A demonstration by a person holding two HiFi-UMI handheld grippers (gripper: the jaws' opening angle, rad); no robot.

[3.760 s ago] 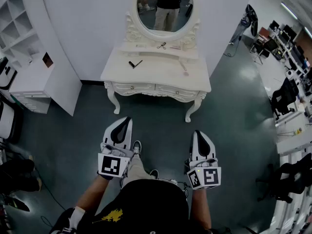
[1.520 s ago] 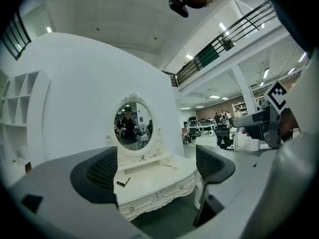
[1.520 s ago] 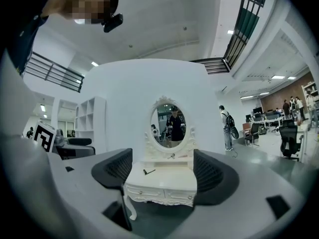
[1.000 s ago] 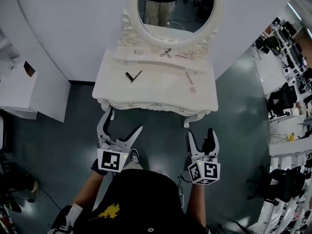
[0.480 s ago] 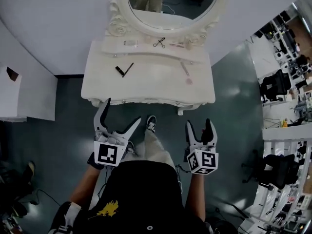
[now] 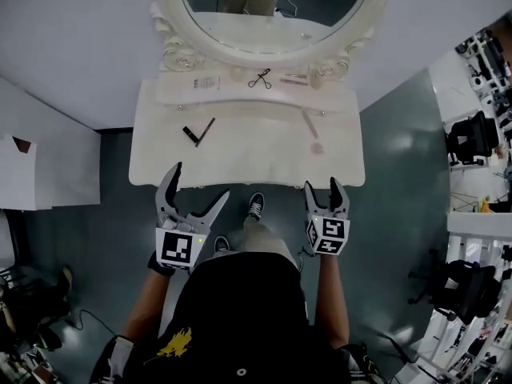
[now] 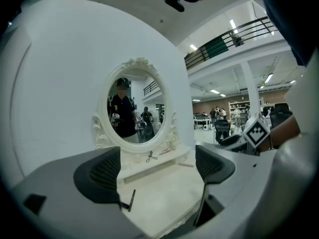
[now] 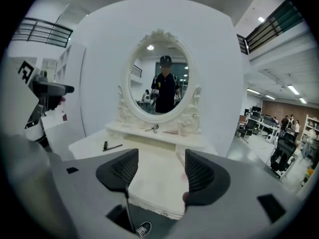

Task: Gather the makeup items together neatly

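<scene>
Nothing gathered yet, going by the spread: thin black stick (image 6: 207, 127) and short black piece (image 6: 190, 135) touching at one end on left of dressing table (image 6: 240, 162) (liner and cap, probably), pink-tipped applicator (image 6: 309, 123) lying alone on right, then eyelash curler (image 6: 259, 78), small pale tube (image 6: 206, 82) and pink stick (image 6: 294, 78) strung out along raised shelf (image 6: 240, 96) under mirror (image 6: 272, 6). Well apart from each other, so likely needs several picks toward one spot. Holding left gripper (image 6: 200, 181) and right gripper (image 6: 322, 186) just at front edge of table, short of every item, presumably lining up a first reach. Left jaws spread wide and empty, framing the black stick in the left gripper view, so probably going for that. Right jaws apart but narrower, just been closing, only bare tabletop seen between pads, gripping nothing. Pose: both forearms pushed straight forward from the waist, marker cubes facing up, left pointing near level, right tipped somewhat downward, roughly side by side with a shoe visible between.
</scene>
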